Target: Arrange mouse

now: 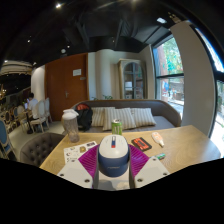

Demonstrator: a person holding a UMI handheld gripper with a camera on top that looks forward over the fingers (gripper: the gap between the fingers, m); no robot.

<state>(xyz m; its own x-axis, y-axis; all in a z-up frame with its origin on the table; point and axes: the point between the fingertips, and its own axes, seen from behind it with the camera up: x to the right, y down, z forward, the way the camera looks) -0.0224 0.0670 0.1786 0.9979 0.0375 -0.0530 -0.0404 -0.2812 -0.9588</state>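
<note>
A white and dark blue computer mouse (113, 157) sits between my two fingers, whose magenta pads (89, 162) press on both of its sides. My gripper (113, 165) is shut on the mouse and holds it above the near part of a light wooden table (185, 147). The mouse's white top faces up and its dark band runs across the near half. The table under the mouse is hidden by it.
On the table stand a clear cup (70, 125) at the left, a green can (116, 127) in the middle, a red and black item (141, 144), papers (78, 152) and a small pale object (158, 139). A sofa with cushions (125, 117) lies beyond.
</note>
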